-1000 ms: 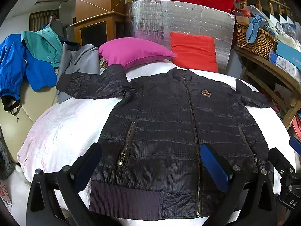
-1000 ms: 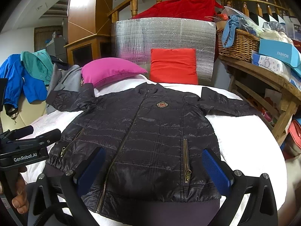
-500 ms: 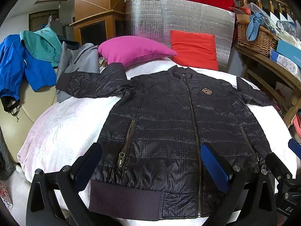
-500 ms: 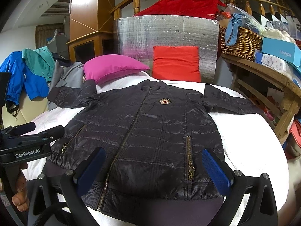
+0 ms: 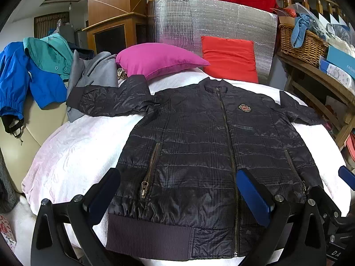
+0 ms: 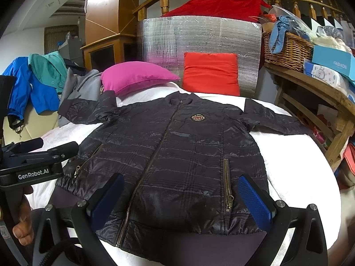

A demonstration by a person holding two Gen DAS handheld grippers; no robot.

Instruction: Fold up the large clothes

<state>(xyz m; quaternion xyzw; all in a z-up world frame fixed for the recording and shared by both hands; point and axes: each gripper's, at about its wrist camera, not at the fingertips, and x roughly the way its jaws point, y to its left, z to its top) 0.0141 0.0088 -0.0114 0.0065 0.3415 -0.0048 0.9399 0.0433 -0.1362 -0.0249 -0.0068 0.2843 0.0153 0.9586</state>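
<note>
- The black quilted jacket (image 5: 210,146) lies front up and zipped on the white-covered bed (image 5: 73,146), hem toward the cameras and collar toward the pillows, both sleeves spread out sideways; I judge this flat layout is the start for folding, nothing yet turned in.
- The left gripper (image 5: 182,197) hovers over the hem's left half, jaws spread wide, holding nothing.
- The right gripper (image 6: 179,201) hangs above the hem's right half, equally wide apart and empty; each seems poised for its own side.
- The magenta pillow (image 5: 159,59) and red cushion (image 5: 229,58) sit beyond the collar, apart from the body.
- Hidden: the left cuff runs onto a grey garment (image 5: 93,75); the right cuff drops past the bed's edge; the hem's middle is cut off in the right view.
</note>
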